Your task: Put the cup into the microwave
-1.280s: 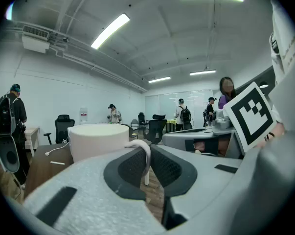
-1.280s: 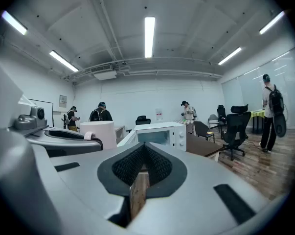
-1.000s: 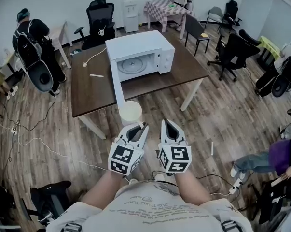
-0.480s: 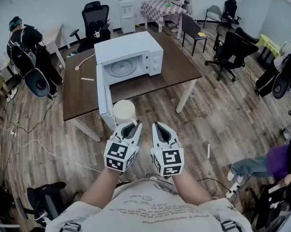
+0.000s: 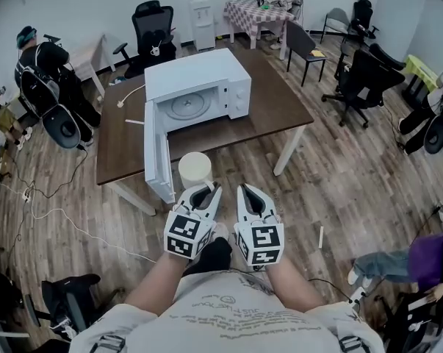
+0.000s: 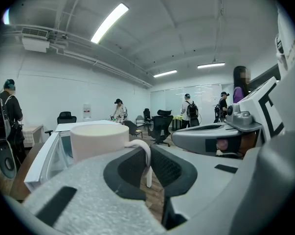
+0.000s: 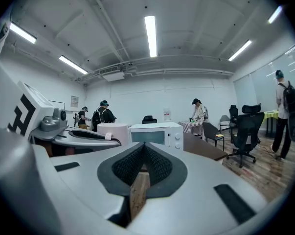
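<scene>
In the head view, the cup (image 5: 195, 169) is carried out in front of the left gripper (image 5: 206, 190), over the near edge of the table (image 5: 280, 112) and just right of the microwave's door (image 5: 156, 160), which is swung fully open. The microwave (image 5: 199, 79) is set further back on the table, its cavity and turntable (image 5: 188, 107) exposed. The right gripper (image 5: 249, 192) is held alongside the left, apart from the cup. Compared with a second ago, the table and door are seen larger and nearer to the grippers, so the cup has been brought closer to the opening, though it is not yet inside.

In the left gripper view, the cup (image 6: 98, 140) is seen upright just beyond the fingers (image 6: 123, 168), and its thin handle (image 6: 146, 155) is clamped between them. The grip looks the same as before. The open door (image 6: 42, 160) is seen to the left of the cup.

In the right gripper view, the fingers (image 7: 127, 166) of the right gripper (image 7: 143, 153) are pressed together at their tips with nothing held; only the floor (image 7: 137, 192) shows through the narrow wedge beneath them. The microwave (image 7: 157, 133) is seen straight ahead, with the cup (image 7: 113, 131) and left gripper (image 7: 83, 137) to its left.

The step in hand is judged to be the carry. A further forward reach past the door, with the cup kept level, is still needed.
</scene>
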